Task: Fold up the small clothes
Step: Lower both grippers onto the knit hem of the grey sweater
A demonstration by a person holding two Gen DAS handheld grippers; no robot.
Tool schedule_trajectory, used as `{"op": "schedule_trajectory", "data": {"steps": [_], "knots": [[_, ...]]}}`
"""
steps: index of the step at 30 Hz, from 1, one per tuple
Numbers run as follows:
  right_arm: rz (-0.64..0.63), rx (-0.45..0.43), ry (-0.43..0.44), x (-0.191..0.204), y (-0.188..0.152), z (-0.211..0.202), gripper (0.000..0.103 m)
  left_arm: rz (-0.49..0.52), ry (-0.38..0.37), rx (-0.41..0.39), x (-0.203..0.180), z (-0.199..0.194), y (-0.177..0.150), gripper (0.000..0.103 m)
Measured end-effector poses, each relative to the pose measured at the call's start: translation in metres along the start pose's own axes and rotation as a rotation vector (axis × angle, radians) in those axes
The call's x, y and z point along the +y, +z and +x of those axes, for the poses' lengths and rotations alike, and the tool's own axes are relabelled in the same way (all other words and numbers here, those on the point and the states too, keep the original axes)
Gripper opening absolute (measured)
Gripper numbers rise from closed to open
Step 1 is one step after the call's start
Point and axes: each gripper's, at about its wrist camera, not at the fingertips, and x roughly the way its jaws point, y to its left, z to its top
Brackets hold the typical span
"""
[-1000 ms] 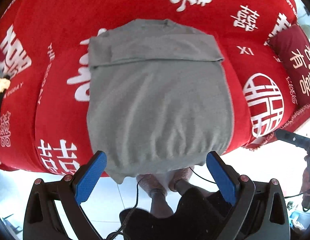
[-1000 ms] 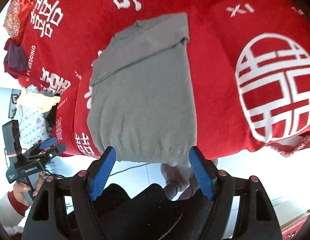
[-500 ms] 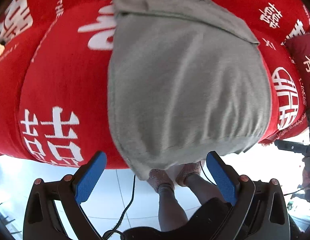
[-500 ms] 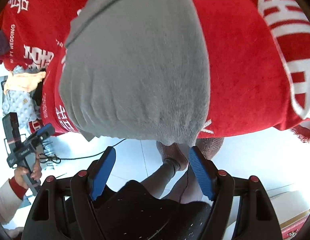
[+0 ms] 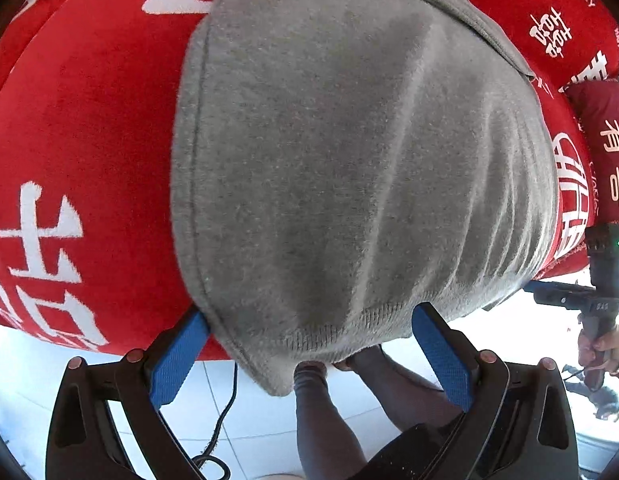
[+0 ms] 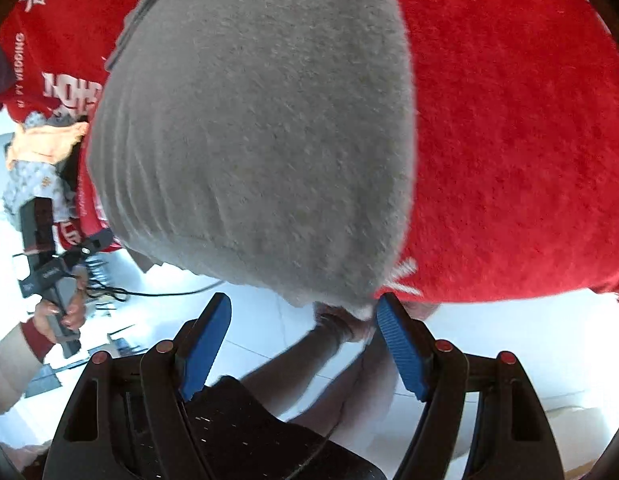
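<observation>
Because the grey sweater (image 5: 349, 168) lies flat on the red blanket (image 5: 89, 140) with its ribbed hem hanging over the near edge, both tongs sit low at that hem, one toward each bottom corner, apparently so the lower half can be lifted and carried up over the rest. The left tongs (image 5: 309, 344) are spread wide, the hem's left corner drooping between their blue pads without being pinched. The right tongs (image 6: 305, 336) are equally parted, the sweater's right corner just touching the inner face of their right-hand pad; nothing is clamped yet. Beyond the left tongs the sweater fills the view, a soft, slightly fuzzy knit with a fold already lying across its far end. Light vertical ripples gather above the ribbing, so the cloth will likely sag and bunch unless both corners are taken evenly.
</observation>
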Motion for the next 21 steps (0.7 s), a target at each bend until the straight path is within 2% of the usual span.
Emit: {"op": "schedule_trajectory", "data": {"steps": [5, 10, 13, 16, 19, 21], "knots": [[-0.044, 0.002, 0.065, 0.009, 0.003, 0.001, 0.080, -0.001, -0.078, -0.010, -0.006, -0.003, 0.005, 0.100], [-0.018, 0.003, 0.081, 0.001, 0.003, 0.006, 0.080, 0.016, -0.053, -0.014, -0.010, 0.005, 0.006, 0.100], [-0.014, 0.012, 0.077, 0.004, 0.000, 0.012, 0.080, 0.010, -0.035, 0.011, -0.006, 0.005, -0.001, 0.100], [-0.024, -0.003, 0.146, 0.009, 0.000, 0.007, 0.080, -0.039, -0.045, 0.034, 0.002, 0.010, -0.007, 0.100], [-0.022, -0.010, 0.159, 0.009, 0.003, 0.007, 0.080, -0.065, -0.094, 0.022, -0.002, 0.010, -0.004, 0.100], [-0.004, 0.003, 0.176, 0.004, 0.005, 0.013, 0.080, -0.044, -0.129, 0.008, -0.012, 0.008, -0.002, 0.099]]}}
